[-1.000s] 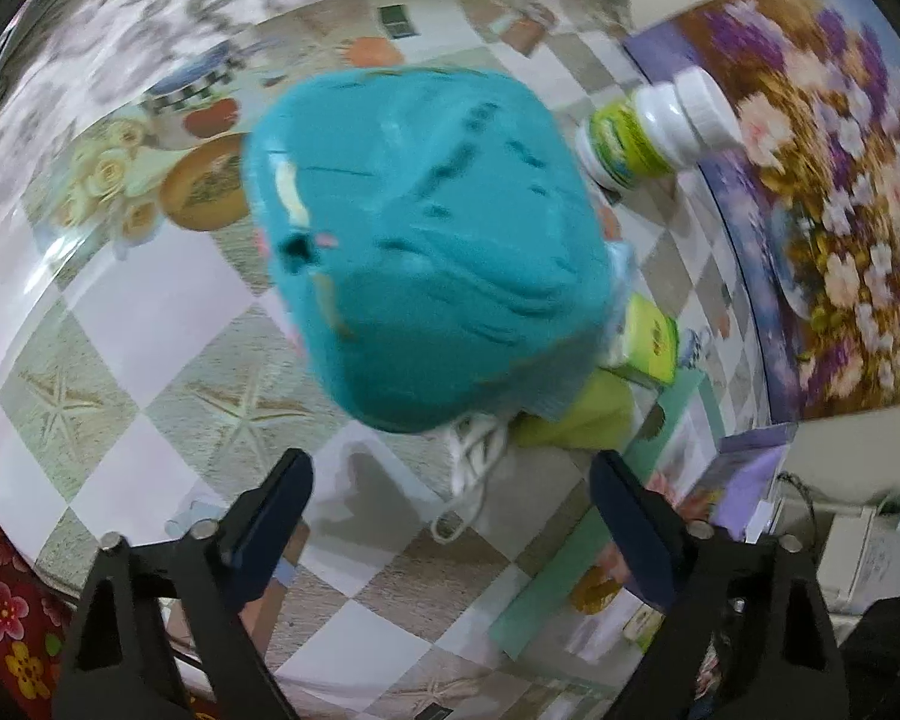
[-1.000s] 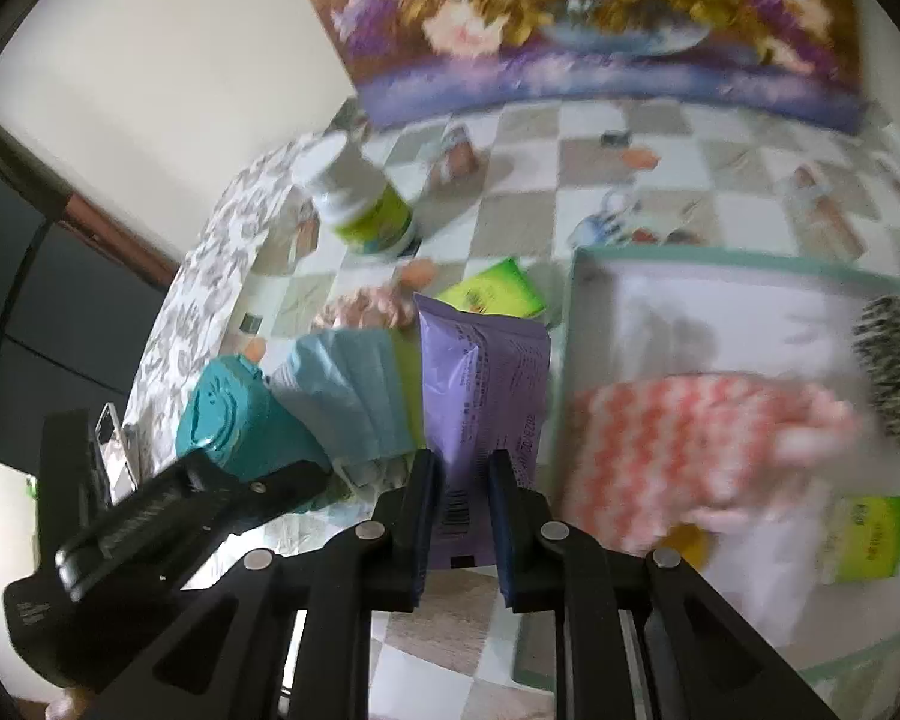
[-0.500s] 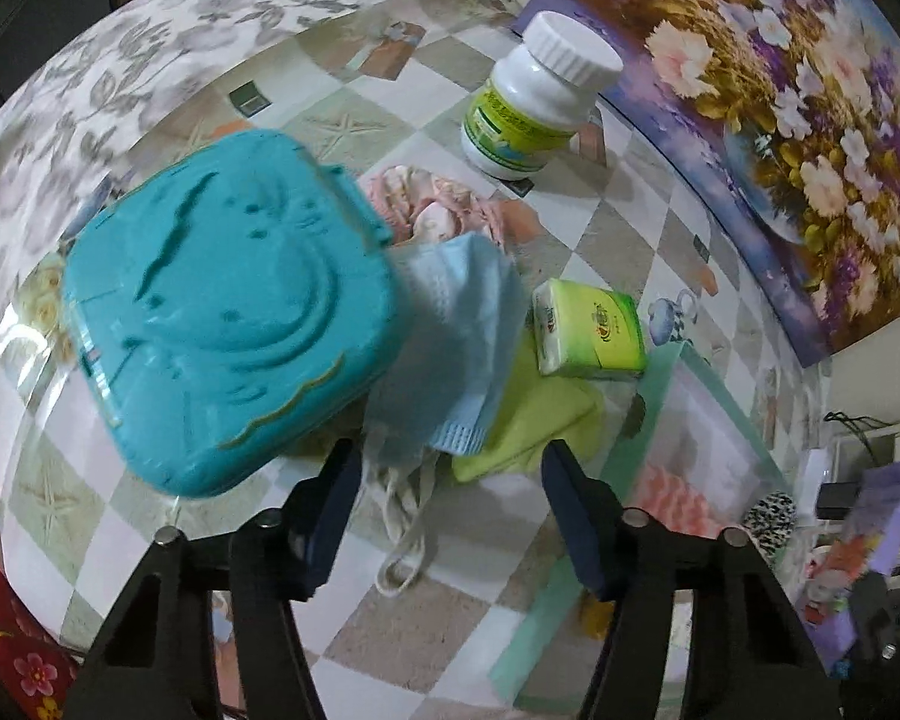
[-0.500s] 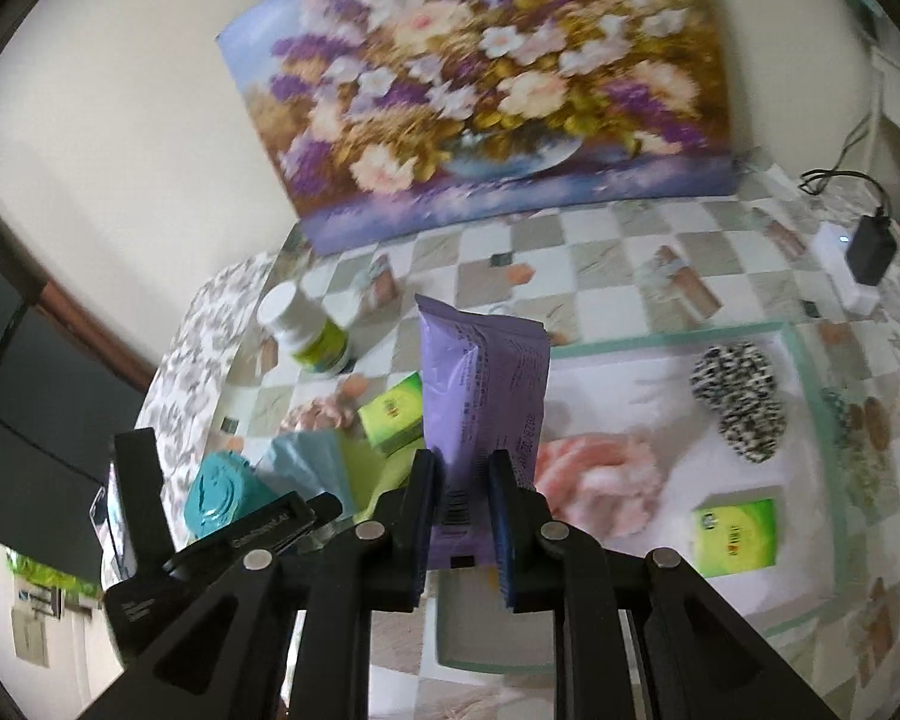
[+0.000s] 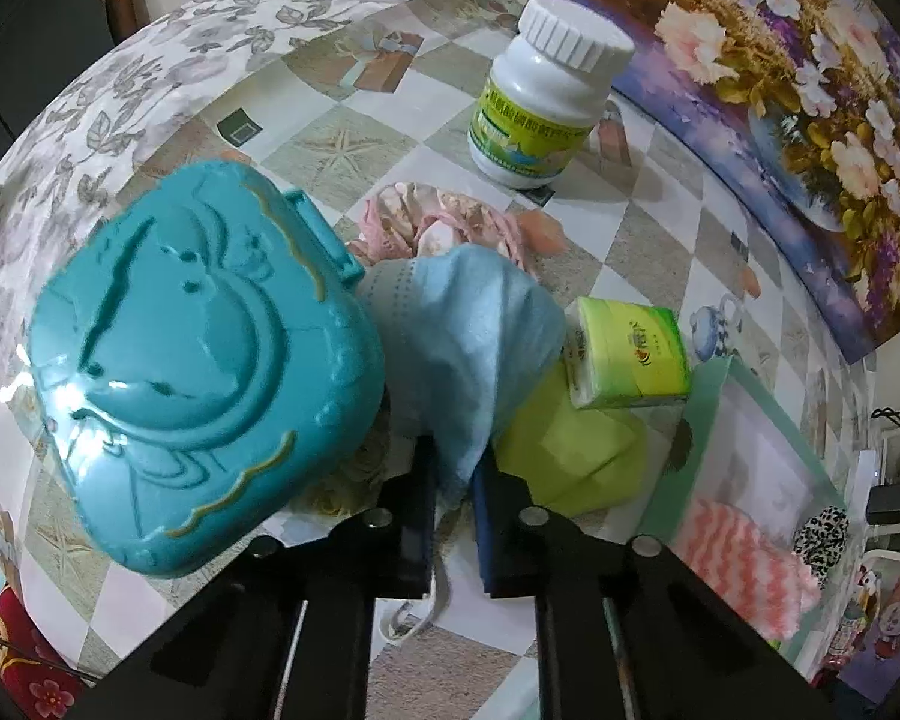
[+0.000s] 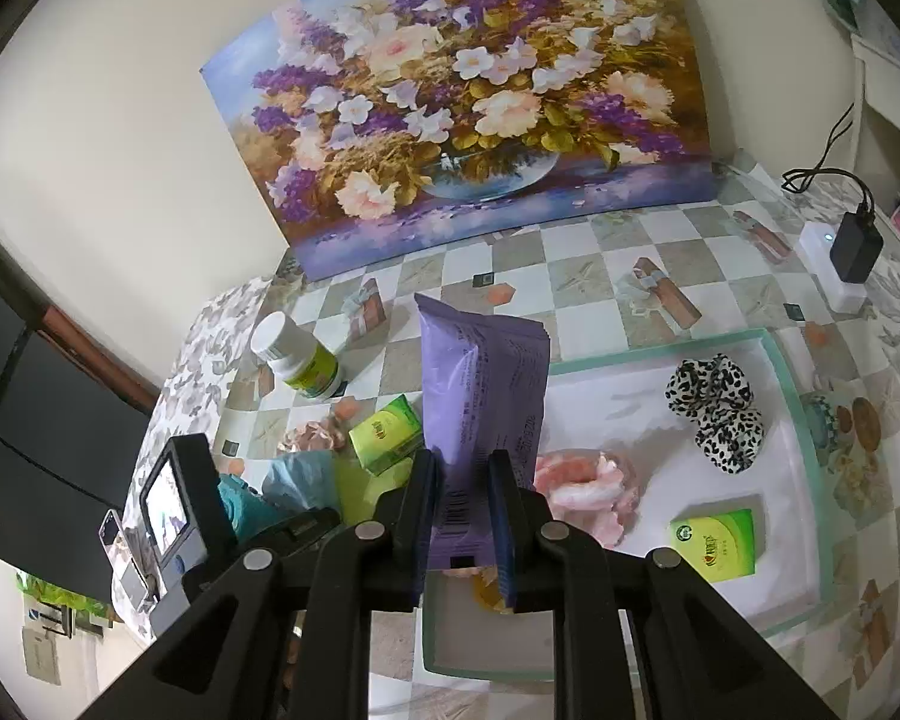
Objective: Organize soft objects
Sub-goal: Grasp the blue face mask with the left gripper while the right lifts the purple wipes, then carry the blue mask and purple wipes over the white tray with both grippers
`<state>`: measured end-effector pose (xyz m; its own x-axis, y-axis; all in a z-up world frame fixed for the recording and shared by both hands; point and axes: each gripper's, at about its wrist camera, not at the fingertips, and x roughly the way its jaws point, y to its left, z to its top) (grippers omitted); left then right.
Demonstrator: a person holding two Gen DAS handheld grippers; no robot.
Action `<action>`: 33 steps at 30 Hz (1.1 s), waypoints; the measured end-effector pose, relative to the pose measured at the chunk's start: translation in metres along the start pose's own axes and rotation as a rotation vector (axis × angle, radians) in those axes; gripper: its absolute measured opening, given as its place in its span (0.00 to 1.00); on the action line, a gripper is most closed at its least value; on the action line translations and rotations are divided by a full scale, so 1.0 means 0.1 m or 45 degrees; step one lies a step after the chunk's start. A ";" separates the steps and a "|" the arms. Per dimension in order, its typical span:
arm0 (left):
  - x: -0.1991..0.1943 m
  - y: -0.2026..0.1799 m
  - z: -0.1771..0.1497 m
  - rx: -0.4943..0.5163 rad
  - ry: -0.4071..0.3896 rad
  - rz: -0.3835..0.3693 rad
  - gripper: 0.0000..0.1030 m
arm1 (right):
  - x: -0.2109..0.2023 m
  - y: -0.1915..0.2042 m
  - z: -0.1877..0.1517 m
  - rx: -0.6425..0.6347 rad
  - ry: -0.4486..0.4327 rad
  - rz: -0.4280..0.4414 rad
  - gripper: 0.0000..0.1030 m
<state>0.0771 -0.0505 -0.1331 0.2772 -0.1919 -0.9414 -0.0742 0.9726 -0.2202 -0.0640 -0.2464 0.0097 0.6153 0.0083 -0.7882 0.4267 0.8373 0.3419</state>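
Observation:
My left gripper (image 5: 453, 480) is shut on the lower edge of a light blue face mask (image 5: 468, 324), which lies over a yellow-green cloth (image 5: 570, 456) beside a teal plastic case (image 5: 192, 360). A pink lace scrunchie (image 5: 444, 222) and a green tissue pack (image 5: 627, 354) lie close by. My right gripper (image 6: 462, 480) is shut on a purple packet (image 6: 483, 396) and holds it upright above the left end of the white tray (image 6: 810, 480). The tray holds a pink-and-white fuzzy cloth (image 6: 582, 486), a leopard-print scrunchie (image 6: 717, 402) and a green tissue pack (image 6: 714, 540).
A white pill bottle (image 5: 546, 96) with a green label stands on the checked tablecloth behind the pile. A flower painting (image 6: 468, 108) leans on the wall at the back. A charger and white power strip (image 6: 840, 258) sit at the far right.
My left gripper has moved in past the teal case and closed on the blue mask. My right gripper has lifted and drawn back with the purple packet.

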 end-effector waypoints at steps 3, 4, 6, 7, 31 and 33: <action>-0.09 0.01 0.01 0.006 -0.020 -0.025 0.08 | -0.01 -0.03 0.01 0.011 0.000 -0.004 0.18; -0.12 0.00 0.01 0.010 -0.027 -0.039 0.08 | -0.01 -0.04 0.01 0.014 -0.002 -0.006 0.18; -0.17 -0.02 0.02 0.011 -0.036 -0.062 0.07 | -0.03 -0.06 0.02 0.020 -0.007 -0.008 0.18; -0.21 -0.02 0.02 0.010 -0.043 -0.079 0.07 | -0.04 -0.07 0.02 0.023 -0.010 -0.010 0.18; -1.47 -0.54 -0.30 0.321 -0.343 -0.521 0.07 | -0.64 -0.55 0.16 0.170 -0.230 -0.113 0.18; -1.47 -0.65 -0.38 0.371 -0.316 -0.539 0.07 | -0.69 -0.65 0.16 0.195 -0.241 -0.156 0.18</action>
<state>0.0050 -0.0904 0.0100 0.4444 -0.5708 -0.6904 0.3501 0.8201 -0.4527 -0.1234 -0.3105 0.0497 0.6599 -0.2024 -0.7236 0.5919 0.7332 0.3347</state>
